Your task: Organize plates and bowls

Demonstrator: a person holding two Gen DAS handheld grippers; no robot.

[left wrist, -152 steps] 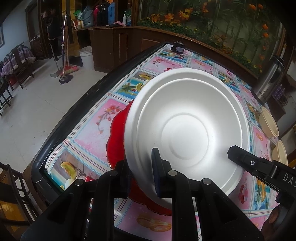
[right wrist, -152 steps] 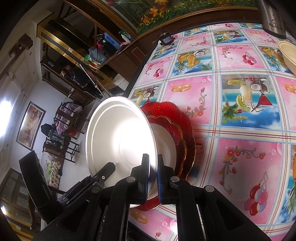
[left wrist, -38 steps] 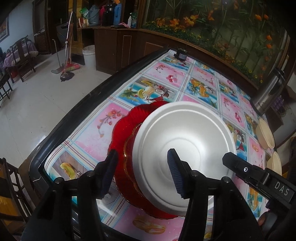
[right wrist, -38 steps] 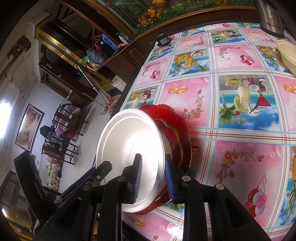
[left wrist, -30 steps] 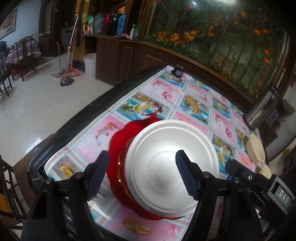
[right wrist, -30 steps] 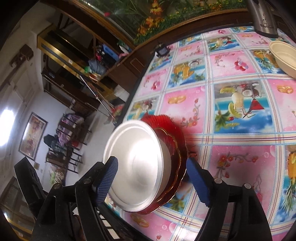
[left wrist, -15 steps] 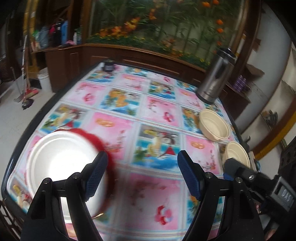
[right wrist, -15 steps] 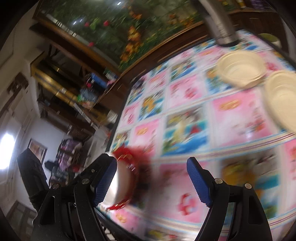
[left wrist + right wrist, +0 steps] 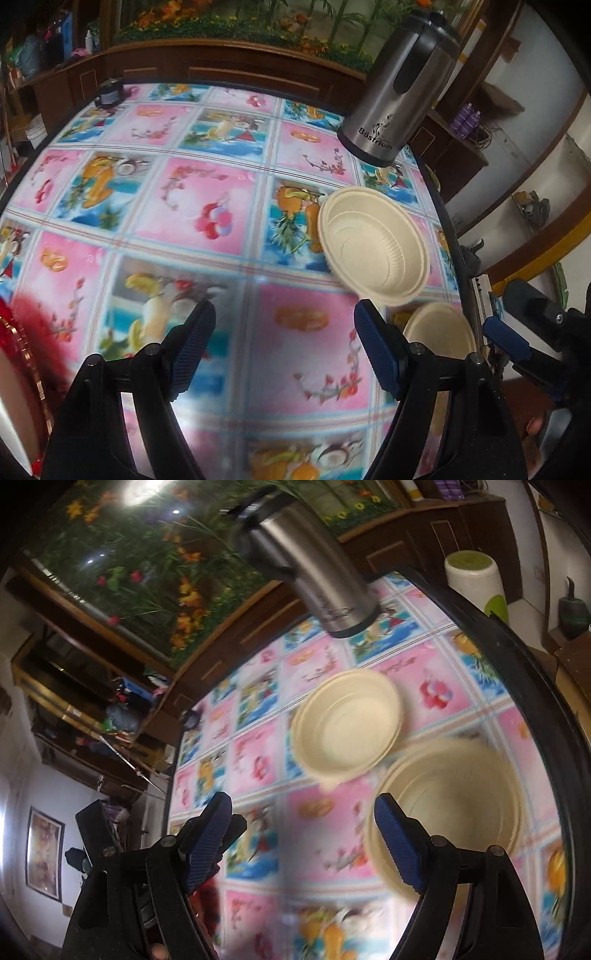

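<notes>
Left gripper (image 9: 284, 345) gapes wide and empty over the desk (image 9: 207, 206); right gripper (image 9: 303, 836) likewise, apparently just above two bowls (image 9: 347, 727), though blurred.

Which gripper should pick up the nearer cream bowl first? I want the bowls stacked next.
Probably the right gripper: it is open and empty, with the nearer cream bowl just beyond its right-hand finger. From the left gripper, also open, that bowl lies off to the side.

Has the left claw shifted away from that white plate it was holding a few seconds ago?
Yes. The left gripper has swung off the plate stack toward the cream bowls.
</notes>
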